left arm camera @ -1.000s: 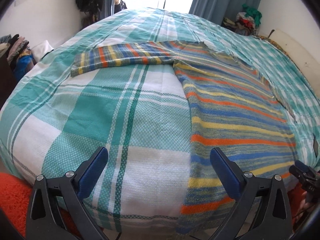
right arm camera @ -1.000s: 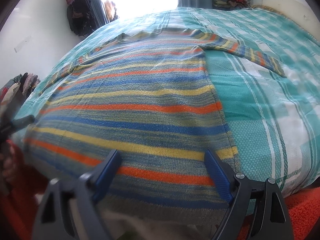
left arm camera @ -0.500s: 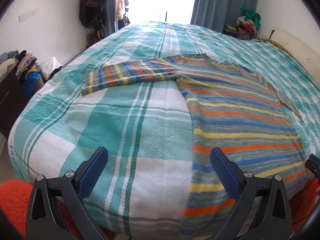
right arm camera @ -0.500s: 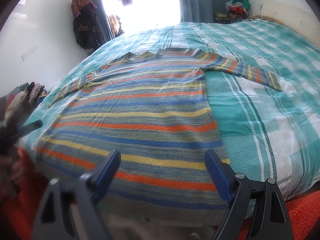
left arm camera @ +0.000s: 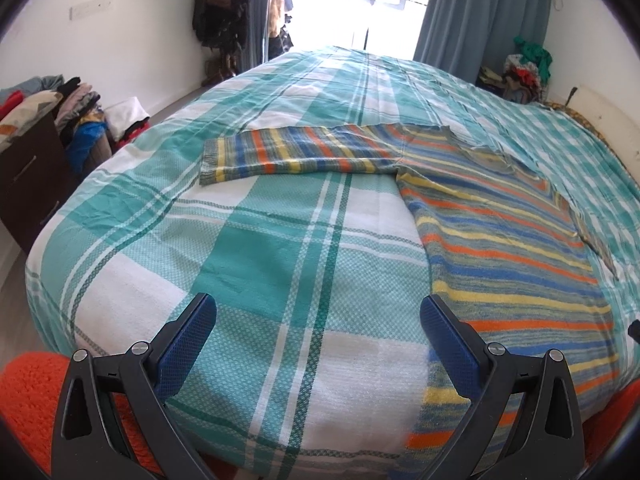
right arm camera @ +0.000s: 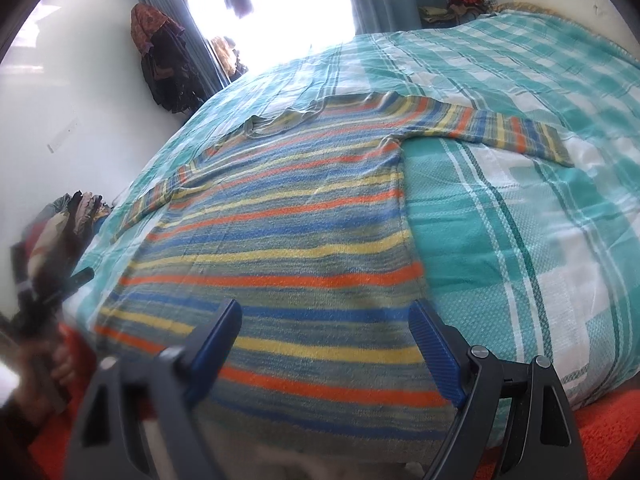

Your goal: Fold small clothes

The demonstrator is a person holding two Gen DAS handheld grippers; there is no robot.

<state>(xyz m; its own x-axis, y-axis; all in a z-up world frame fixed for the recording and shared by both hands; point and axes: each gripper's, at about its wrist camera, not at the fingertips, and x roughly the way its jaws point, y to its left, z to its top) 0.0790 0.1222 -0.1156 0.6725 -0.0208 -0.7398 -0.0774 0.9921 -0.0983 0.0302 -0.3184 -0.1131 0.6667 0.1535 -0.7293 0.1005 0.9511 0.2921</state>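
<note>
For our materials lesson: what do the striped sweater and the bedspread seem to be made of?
Sweater: probably knitted wool or acrylic yarn, matte and fuzzy, with blurred-edged stripes. Bedspread: likely woven cotton, matte; its checks show a fine grid texture.

Blown-out window (left arm camera: pixel 352 0) backlight; fisheye edges blurred.
</note>
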